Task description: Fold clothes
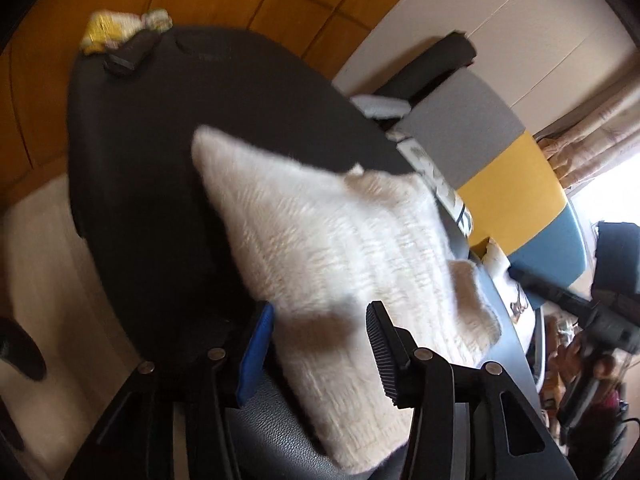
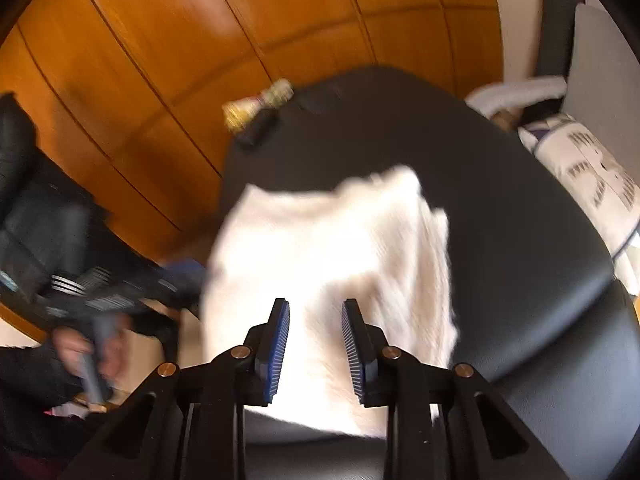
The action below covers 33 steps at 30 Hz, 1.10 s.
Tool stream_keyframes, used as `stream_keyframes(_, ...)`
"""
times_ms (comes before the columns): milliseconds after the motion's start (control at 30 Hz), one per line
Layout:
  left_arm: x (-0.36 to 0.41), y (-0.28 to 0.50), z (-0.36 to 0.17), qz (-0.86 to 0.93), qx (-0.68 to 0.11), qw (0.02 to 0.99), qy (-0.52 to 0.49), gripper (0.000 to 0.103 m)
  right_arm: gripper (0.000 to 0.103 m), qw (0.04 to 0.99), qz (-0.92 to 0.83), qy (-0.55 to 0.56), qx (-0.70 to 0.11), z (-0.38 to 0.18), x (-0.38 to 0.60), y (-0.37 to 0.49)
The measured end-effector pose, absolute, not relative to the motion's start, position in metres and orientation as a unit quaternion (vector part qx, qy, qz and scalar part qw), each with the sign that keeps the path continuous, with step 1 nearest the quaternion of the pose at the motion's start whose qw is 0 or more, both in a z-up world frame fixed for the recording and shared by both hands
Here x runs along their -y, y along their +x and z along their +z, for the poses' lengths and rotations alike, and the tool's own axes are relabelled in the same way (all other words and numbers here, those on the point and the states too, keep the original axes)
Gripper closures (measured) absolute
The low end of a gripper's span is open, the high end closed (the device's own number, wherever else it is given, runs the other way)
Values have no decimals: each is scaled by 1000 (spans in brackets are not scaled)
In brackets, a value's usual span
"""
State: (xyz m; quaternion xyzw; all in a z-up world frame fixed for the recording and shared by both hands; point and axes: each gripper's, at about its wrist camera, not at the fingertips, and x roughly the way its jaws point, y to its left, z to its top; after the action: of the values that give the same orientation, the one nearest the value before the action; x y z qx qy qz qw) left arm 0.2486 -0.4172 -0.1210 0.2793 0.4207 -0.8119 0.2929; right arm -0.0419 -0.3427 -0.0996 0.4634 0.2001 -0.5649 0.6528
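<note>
Left gripper (image 1: pixel 320 344): jaws apart, hovering over the near edge of the garment, gripping nothing. Right gripper (image 2: pixel 315 340): jaws apart, likewise empty above the cloth. White knitted garment (image 1: pixel 340 248): folded, lying on the black worktop (image 1: pixel 140 160), near its front edge. Yellow packet (image 1: pixel 108 30): far end of worktop. Patterned cushion (image 2: pixel 592 176): beside worktop, right.

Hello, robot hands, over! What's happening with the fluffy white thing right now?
Left tool open, right tool open, both empty. White sweater folded on black table. Small dark case and yellow packet at far edge, clear of it.
</note>
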Motion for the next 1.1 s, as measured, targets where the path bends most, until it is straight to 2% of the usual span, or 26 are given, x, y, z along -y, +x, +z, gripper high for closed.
stream_keyframes(100,411,244,-102,-831,-398,290,257,54,76,646,-557,465,-239,-111,344,-32)
stream_keyframes(167,412,229,-96,-842,-380,281,258,54,76,620,-569,490,-227,-128,351,-51)
stream_keyframes(400,426,188,-138,-817,-370,287,336,55,76,578,-592,513,-229,-163,354,-77)
stream_keyframes(533,421,190,-130,-825,-355,288,331,54,76,582,-608,496,-216,-141,340,-76)
stream_keyframes(700,433,202,-116,-829,-384,276,298,54,76,663,-584,424,-200,-79,328,-55)
stream_keyframes(833,436,197,-117,-829,-388,277,293,54,76,706,-522,421,-227,-74,361,-26)
stream_keyframes(933,434,189,-125,-824,-391,274,304,54,76,669,-522,464,-254,-105,388,-33)
stream_keyframes(1000,431,187,-129,-823,-387,272,315,54,85,623,-537,501,-268,-135,409,-46)
stream_keyframes(1100,425,184,-134,-823,-376,268,330,53,91,611,-557,522,-209,-147,416,-66)
